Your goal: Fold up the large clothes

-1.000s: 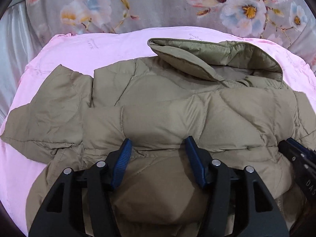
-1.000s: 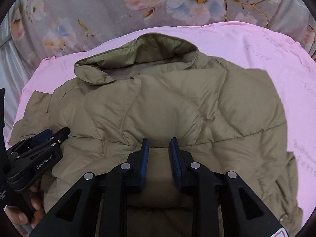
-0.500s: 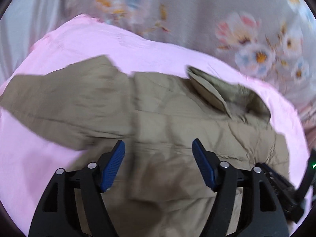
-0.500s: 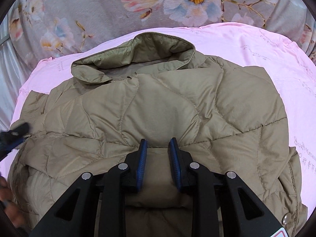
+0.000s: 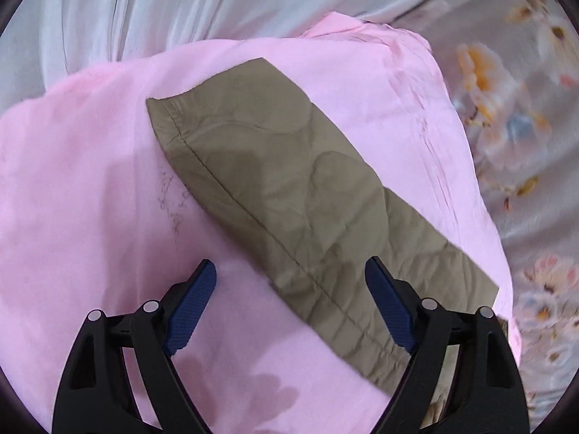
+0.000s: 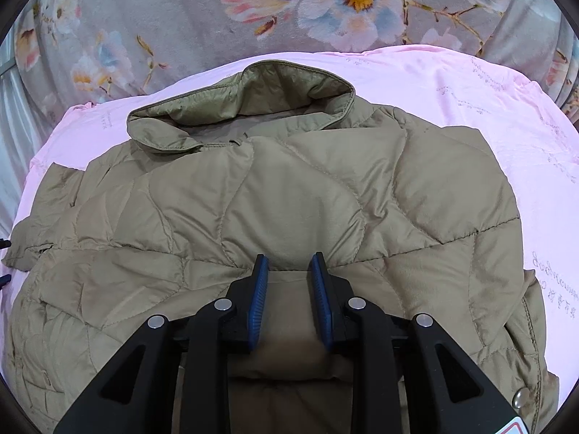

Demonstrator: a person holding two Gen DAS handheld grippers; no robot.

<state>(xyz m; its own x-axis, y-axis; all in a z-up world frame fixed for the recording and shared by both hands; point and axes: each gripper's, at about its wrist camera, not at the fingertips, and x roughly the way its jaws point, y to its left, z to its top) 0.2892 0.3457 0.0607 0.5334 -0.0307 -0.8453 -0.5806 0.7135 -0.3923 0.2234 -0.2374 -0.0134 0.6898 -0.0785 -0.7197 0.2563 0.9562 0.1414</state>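
An olive quilted jacket (image 6: 289, 188) lies spread on a pink sheet (image 6: 470, 83), its collar (image 6: 246, 108) at the far side. My right gripper (image 6: 289, 289) sits at the jacket's near edge, shut on a tan fold of its fabric pinched between the blue pads (image 6: 258, 296). In the left wrist view one sleeve (image 5: 289, 188) runs diagonally across the pink sheet (image 5: 90, 181), cuff (image 5: 170, 115) at upper left. My left gripper (image 5: 289, 289) hovers over the sleeve's lower part. Its jaws are opening wide, and the pads do not press on the sleeve.
A grey blanket with a flower print (image 6: 325, 3) lies beyond the pink sheet and along its right side (image 5: 524, 144). Pale grey draped cloth (image 5: 163, 11) hangs past the sheet's far left corner. A metal snap button (image 6: 521, 398) shows on the jacket's near right hem.
My left gripper swung left off the jacket's body to the outstretched sleeve, rolling and widening its jaws. It left the right wrist view. The right gripper stayed put, still pinching the fold.
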